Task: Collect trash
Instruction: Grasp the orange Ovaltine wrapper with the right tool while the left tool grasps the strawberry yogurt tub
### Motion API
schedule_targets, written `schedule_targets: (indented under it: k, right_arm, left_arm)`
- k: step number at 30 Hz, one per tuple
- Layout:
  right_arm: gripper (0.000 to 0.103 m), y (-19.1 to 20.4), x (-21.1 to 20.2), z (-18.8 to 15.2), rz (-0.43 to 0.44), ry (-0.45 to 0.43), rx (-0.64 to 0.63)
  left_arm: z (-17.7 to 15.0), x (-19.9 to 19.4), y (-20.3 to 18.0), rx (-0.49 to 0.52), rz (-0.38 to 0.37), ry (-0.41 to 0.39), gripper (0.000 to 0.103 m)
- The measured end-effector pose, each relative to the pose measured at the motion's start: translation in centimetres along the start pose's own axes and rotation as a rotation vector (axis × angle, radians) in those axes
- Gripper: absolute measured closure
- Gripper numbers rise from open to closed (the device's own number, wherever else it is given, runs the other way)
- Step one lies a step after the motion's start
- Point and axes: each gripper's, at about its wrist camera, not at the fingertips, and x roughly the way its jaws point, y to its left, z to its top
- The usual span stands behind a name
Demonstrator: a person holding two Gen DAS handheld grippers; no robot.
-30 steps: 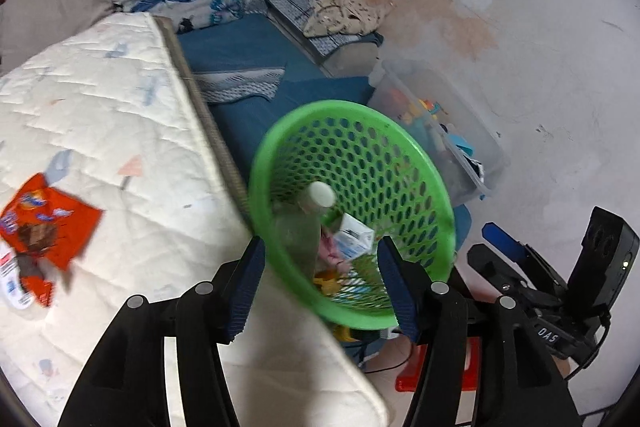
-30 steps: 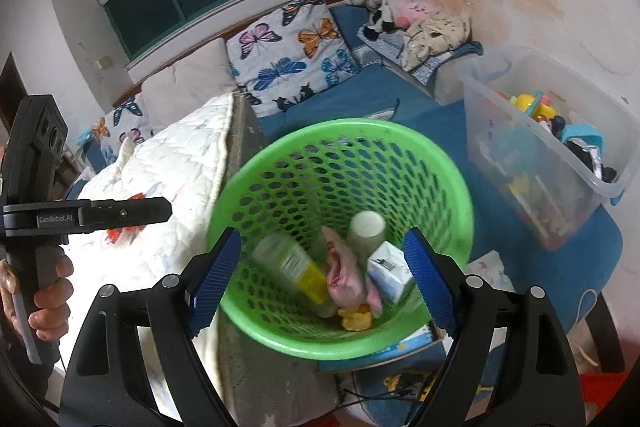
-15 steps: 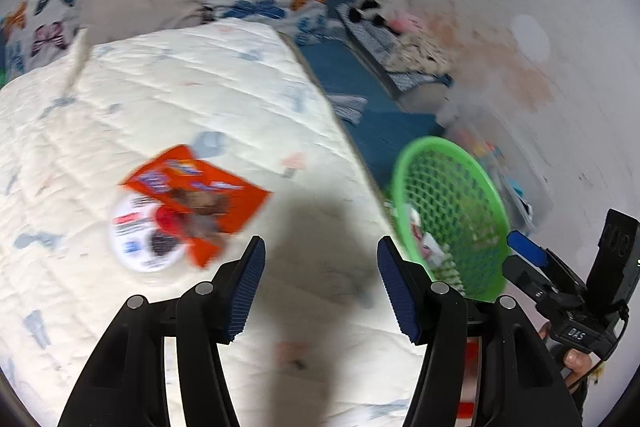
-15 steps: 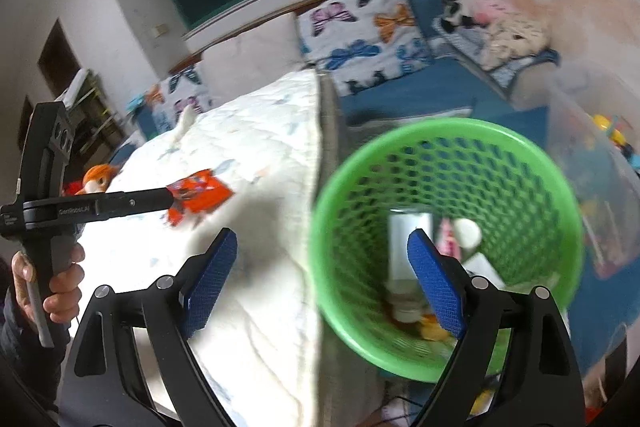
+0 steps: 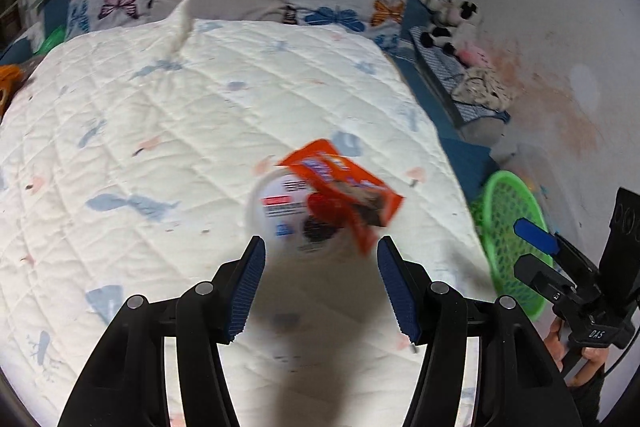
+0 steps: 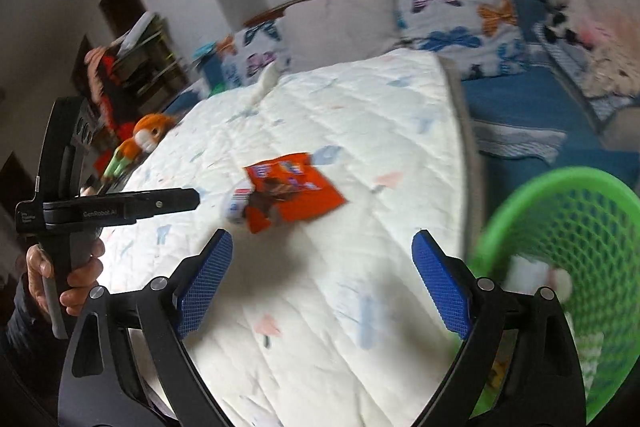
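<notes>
- Orange wrapper [image 5: 344, 187]: lies on the white quilt [image 5: 160, 131], overlapping a round white lid [image 5: 280, 211].
- Left gripper [image 5: 320, 279]: spread, empty; you approach squarely and pinch a raised edge.
- Right gripper [image 6: 320, 283]: jaws just been opening, empty.
- Green basket [image 6: 560, 239]: beside the bed; you drop there.

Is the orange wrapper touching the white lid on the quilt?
Touching. The left wrist view shows the orange wrapper lying across the white lid, covering its right part, no gap between them.
</notes>
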Motion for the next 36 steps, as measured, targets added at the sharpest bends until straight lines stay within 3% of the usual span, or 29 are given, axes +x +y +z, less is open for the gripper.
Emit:
schedule_targets:
  k: [5, 14, 21, 28, 36]
  right_arm:
    - [0.012, 1.8, 3.4, 1.2, 0.050, 0.049, -0.062]
    - [0.010, 3.4, 8.9, 2.7, 0.064, 0.121, -0.146]
    - [0.009, 3.0, 12.6, 3.4, 0.041, 0.171, -0.182]
    - [0.010, 1.3, 14.7, 3.3, 0.042, 0.216, -0.127]
    - [0.036, 0.1, 14.0, 3.0, 0.036, 0.219, -0.092]
  left_arm:
    - [-0.1, -0.2, 2.6, -0.045, 0.029, -0.003, 0.047]
    - [-0.5, -0.5, 5.6, -0.082, 0.069, -0.003, 0.047]
    - [-1.1, -0.4, 7.0, -0.089, 0.086, 0.004, 0.043]
    - [-1.4, 0.1, 7.6, -0.091, 0.094, 0.014, 0.041]
    - [-1.6, 1.0, 6.7, -0.058, 0.094, 0.027, 0.038]
